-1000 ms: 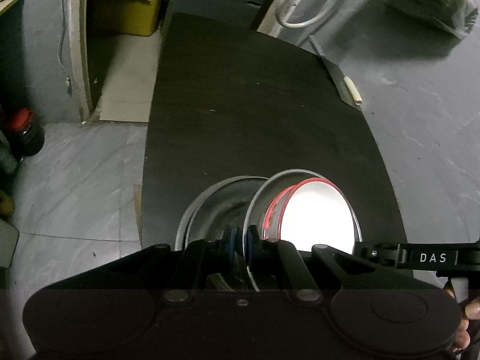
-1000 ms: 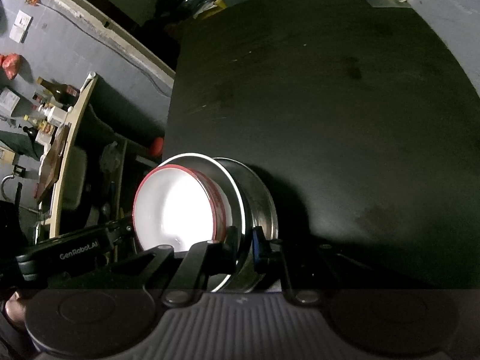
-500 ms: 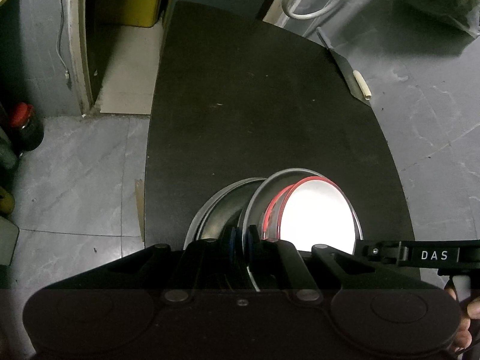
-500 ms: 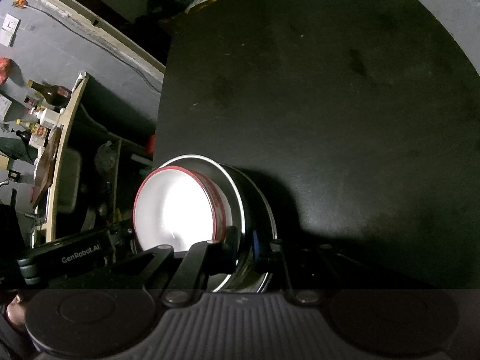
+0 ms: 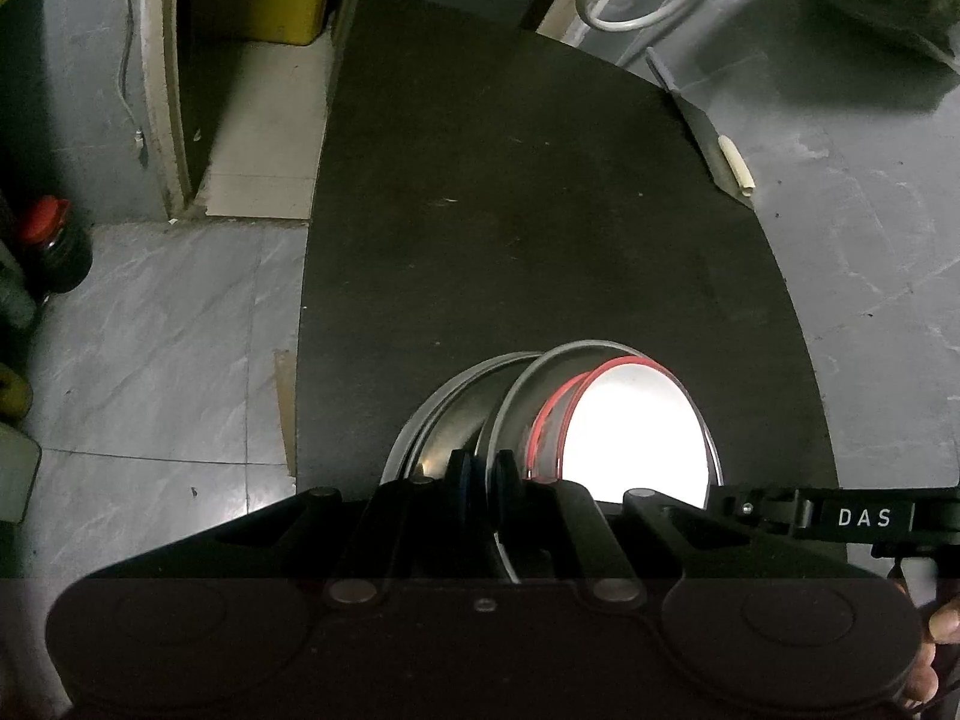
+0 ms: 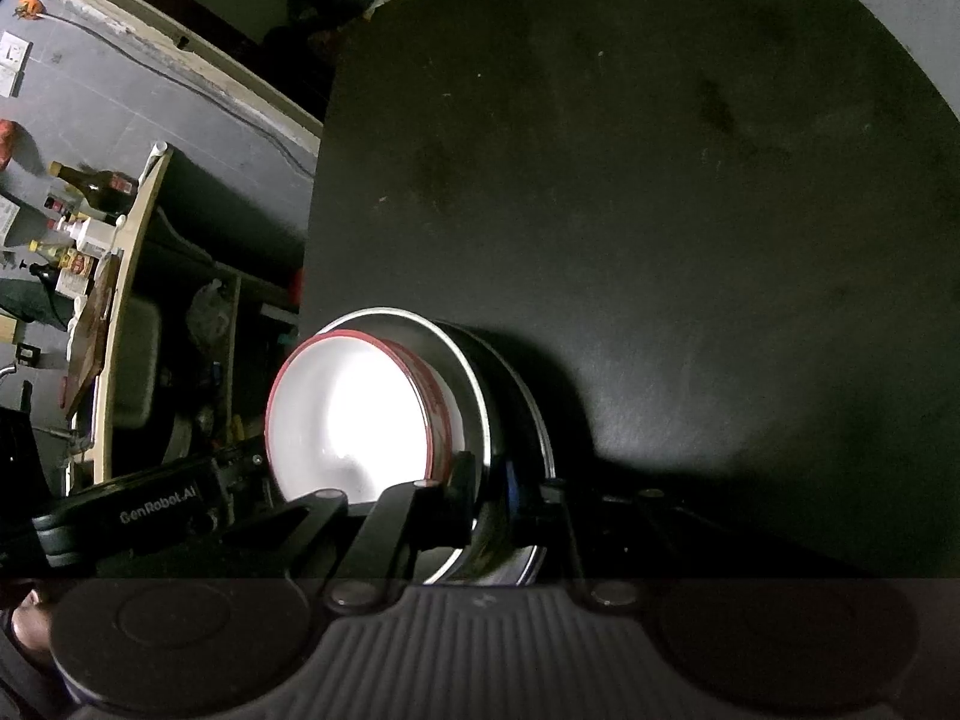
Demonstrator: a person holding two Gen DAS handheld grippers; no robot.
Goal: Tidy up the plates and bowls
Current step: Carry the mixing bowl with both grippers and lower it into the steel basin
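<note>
I have both grippers on one stack of dishes held over the near end of the black table [image 5: 540, 228]. My left gripper [image 5: 480, 480] has its jaws pinched on the thin rim of the steel bowl [image 5: 522, 402], one pad inside the rim and one outside. My right gripper [image 6: 489, 480] is clamped the same way on the opposite side of that rim. Nested in the steel bowl sits a white bowl with a red rim [image 5: 630, 420], washed out bright by the light, so I cannot read its inside. Beneath them I see a second steel dish [image 5: 432, 420], its rim just behind the first; whether it is touching the table I cannot tell. In the right wrist view the stack throws a dark shadow on the tabletop to its right. A knife [image 5: 702, 126] lies along the table's far right edge, well apart from the dishes.
</note>
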